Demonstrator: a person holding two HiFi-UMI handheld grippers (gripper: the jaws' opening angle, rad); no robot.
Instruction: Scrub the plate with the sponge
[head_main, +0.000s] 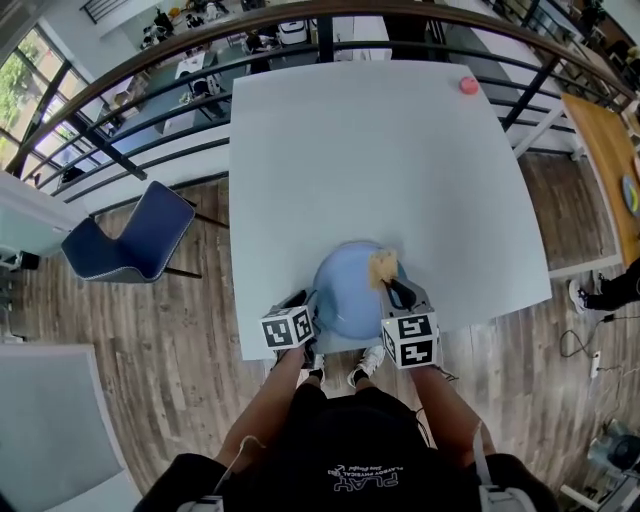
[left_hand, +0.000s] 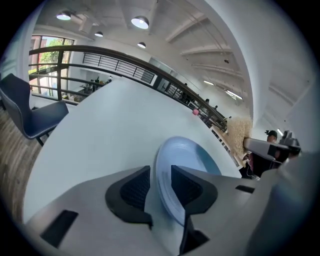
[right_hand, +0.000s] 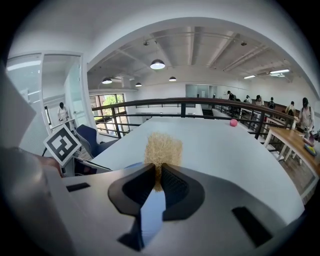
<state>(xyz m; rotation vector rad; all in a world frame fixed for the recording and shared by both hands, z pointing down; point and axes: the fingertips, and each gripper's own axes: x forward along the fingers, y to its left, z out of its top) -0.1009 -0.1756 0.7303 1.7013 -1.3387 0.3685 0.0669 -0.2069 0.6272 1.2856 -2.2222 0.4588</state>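
Note:
A light-blue plate (head_main: 345, 295) lies on the white table (head_main: 380, 150) at its near edge. My left gripper (head_main: 311, 303) is at the plate's left rim. In the left gripper view its jaws stand open around the plate's rim (left_hand: 170, 185), with a gap beside the left pad, so the left gripper (left_hand: 160, 186) is not pressing on it. My right gripper (head_main: 394, 287) is shut on a tan fibrous sponge (head_main: 383, 266) above the plate's right side. In the right gripper view the sponge (right_hand: 162, 149) sticks out past the right gripper (right_hand: 158, 181), with the plate (right_hand: 151, 210) below.
A pink ball (head_main: 469, 85) sits at the table's far right corner. A blue chair (head_main: 135, 235) stands to the left on the wooden floor. A dark railing (head_main: 150, 110) curves behind the table, and a wooden table (head_main: 605, 160) is at the right.

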